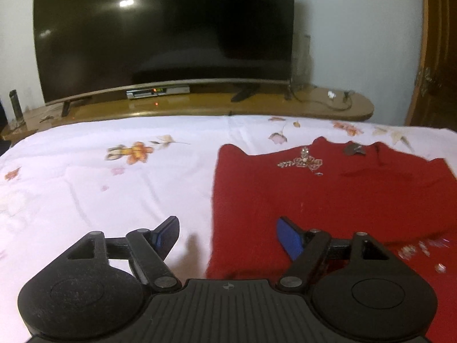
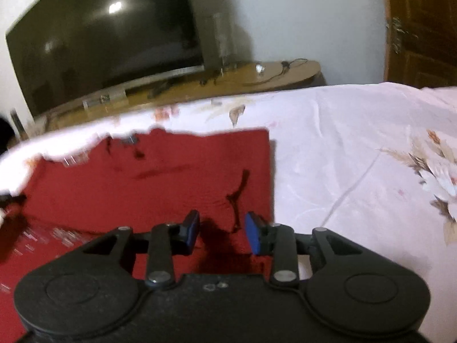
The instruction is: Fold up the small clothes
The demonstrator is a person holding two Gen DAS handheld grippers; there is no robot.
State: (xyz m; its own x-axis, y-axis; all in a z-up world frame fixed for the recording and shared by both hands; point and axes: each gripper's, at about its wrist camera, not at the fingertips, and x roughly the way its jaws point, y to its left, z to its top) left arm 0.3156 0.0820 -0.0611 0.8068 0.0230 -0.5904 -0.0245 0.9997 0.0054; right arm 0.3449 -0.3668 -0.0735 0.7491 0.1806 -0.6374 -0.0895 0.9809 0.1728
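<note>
A small red garment [image 1: 328, 200] with silver beaded trim lies flat on a white flowered bedsheet [image 1: 100, 185]. My left gripper [image 1: 227, 235] is open and empty, hovering over the garment's left edge, one finger over the sheet and one over the red cloth. In the right wrist view the same red garment [image 2: 148, 183] fills the left half. My right gripper [image 2: 222, 228] is open and empty, just above the garment near its right edge, where a small wrinkle runs.
A large dark television [image 1: 162, 34] stands on a wooden unit [image 1: 200, 105] beyond the bed's far edge, with a set-top box [image 1: 157, 91] under it. A wooden door [image 2: 422, 28] is at the right. White sheet [image 2: 357, 157] stretches right of the garment.
</note>
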